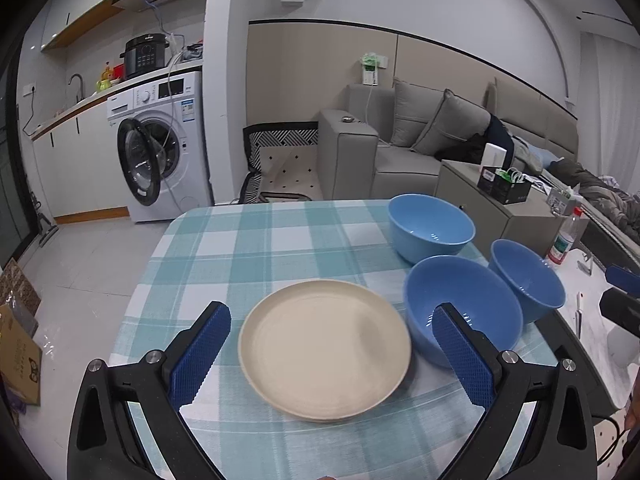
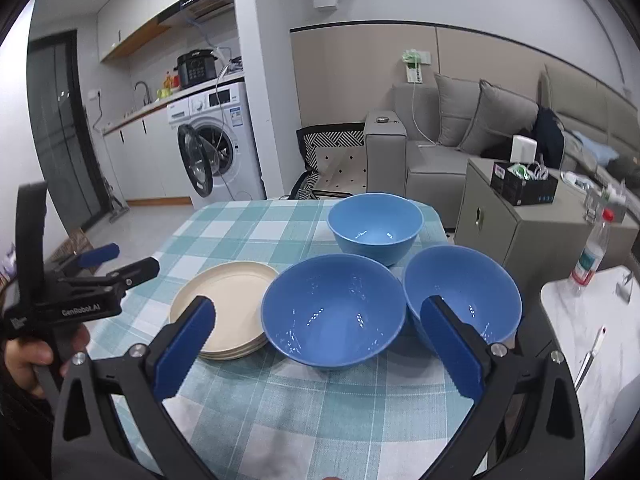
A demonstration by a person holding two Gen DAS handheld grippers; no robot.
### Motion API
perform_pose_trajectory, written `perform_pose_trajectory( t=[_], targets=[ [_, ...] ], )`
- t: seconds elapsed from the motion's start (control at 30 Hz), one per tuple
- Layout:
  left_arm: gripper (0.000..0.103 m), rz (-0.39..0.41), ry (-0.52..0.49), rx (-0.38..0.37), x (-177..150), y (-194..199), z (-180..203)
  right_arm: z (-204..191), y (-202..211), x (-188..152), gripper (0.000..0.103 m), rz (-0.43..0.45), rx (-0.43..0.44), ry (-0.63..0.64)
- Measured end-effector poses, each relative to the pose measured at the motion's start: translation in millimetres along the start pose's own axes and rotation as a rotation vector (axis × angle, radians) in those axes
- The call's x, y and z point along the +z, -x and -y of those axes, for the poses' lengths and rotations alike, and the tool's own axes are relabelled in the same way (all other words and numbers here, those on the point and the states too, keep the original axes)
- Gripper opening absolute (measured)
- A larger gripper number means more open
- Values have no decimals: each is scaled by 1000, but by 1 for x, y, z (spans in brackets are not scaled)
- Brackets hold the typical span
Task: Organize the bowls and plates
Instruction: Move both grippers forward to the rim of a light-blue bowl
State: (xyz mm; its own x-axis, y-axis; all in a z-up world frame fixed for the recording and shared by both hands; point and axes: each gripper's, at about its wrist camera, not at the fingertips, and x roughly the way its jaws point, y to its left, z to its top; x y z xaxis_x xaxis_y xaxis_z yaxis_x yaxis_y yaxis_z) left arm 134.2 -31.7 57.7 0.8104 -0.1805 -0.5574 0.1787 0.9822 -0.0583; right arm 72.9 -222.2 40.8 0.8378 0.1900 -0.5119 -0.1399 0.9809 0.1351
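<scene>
A counter [image 1: 248, 236] covered in a teal-and-white checked cloth fills the lower half of both wrist views; on it lies a stack of cream plates [image 2: 228, 308], at lower centre of the left wrist view and left of centre in the right wrist view; just right of the stack sits a near blue bowl [image 2: 332, 312], its rim touching or almost touching the plates; a second blue bowl [image 2: 464, 292] stands right beside it toward the right of the frame; a third blue bowl [image 2: 376, 224] sits farther back, upper centre of the counter. The left gripper [image 1: 332, 340] hangs above the plates, released, jaws spread wide, nothing between its blue pads; the right gripper [image 2: 318, 330] hangs above the near blue bowl, likewise released and empty. A hand [image 2: 28, 356] at the lower left of the right wrist view holds the left gripper's handle. Behind, a washing machine [image 1: 160, 144] with its door open stands at upper left; a grey sofa [image 1: 416, 140] lies at upper right; a plastic bottle [image 2: 592, 256] stands at the right edge.
</scene>
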Motion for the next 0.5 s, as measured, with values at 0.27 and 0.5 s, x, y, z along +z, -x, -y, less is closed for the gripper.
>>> perform_pose_trajectory(
  t=[0.27,0.5],
  targets=[
    [103,6,-22,-44,14,-14,38,49,17,10,103,45,-14,-109],
    [103,-3,-39,-66,26,-35,60,82,12,21,103,69,-54,-167]
  ],
)
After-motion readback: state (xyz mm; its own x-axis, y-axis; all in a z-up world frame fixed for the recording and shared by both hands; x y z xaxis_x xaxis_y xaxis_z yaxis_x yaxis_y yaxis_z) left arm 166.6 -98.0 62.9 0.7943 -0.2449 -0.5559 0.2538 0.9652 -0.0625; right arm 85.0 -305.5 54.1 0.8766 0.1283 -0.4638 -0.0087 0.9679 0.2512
